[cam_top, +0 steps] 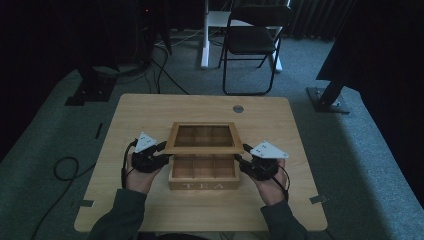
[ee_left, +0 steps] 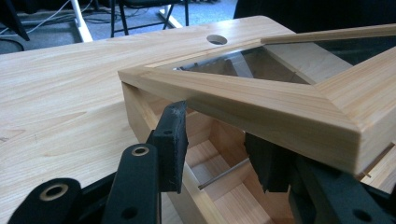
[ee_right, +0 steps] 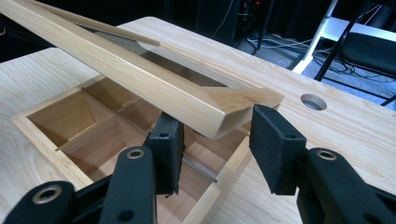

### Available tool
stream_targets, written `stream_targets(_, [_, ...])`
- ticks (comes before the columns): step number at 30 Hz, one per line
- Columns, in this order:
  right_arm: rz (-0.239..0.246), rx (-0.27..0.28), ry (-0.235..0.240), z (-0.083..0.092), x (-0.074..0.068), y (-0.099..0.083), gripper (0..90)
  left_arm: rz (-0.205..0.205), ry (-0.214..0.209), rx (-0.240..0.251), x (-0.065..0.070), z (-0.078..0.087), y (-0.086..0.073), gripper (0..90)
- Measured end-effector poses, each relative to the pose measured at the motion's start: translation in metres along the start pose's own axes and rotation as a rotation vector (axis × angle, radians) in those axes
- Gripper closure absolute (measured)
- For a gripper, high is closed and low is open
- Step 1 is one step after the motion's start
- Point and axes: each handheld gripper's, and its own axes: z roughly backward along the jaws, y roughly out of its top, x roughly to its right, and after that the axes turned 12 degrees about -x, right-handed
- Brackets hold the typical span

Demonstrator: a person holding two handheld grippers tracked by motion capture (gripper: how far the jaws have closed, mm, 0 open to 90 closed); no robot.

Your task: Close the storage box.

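— Two grippers, one box. Where is each of yours?

— My left gripper (cam_top: 164, 148) is at the left end of the tea box (cam_top: 203, 178), my right gripper (cam_top: 243, 156) at the right end. Both sit just under the front corners of the lid (cam_top: 204, 148).

— And the lid?

— Raised at the front, tilted over the open compartments, its glass pane facing up. The box stands mid-table (cam_top: 150, 110), with "TEA" on its front wall.

— What are the left jaws doing?

— About half open. In the left gripper view one pad (ee_left: 171, 140) stands outside the box's side wall, the other is tucked under the lid's frame, inside the box. Whether either presses on the wood, I cannot tell.

— The right?

— Parted as well, a little narrower. In the right gripper view the lid's corner (ee_right: 243, 105) lies between and just above the two pads (ee_right: 275, 144) — close, but I cannot tell if they pinch it.

— Anything else around?

— A round hole (cam_top: 238, 108) in the table's far edge, and a folding chair (cam_top: 252, 40) beyond on the carpet.
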Motion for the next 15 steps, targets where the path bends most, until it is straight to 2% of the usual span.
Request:
stream_targets(9, [0.006,-0.015,-0.012,0.0035,-0.0059,-0.0038,55.0,0.007,-0.005,-0.008,0.0001,-0.0017,-0.0052,57.9])
stream_targets(15, [0.003,-0.014,-0.014,0.0038,-0.0075,-0.0062,55.0,0.010,-0.007,-0.008,0.0011,0.0002,-0.0078,53.5])
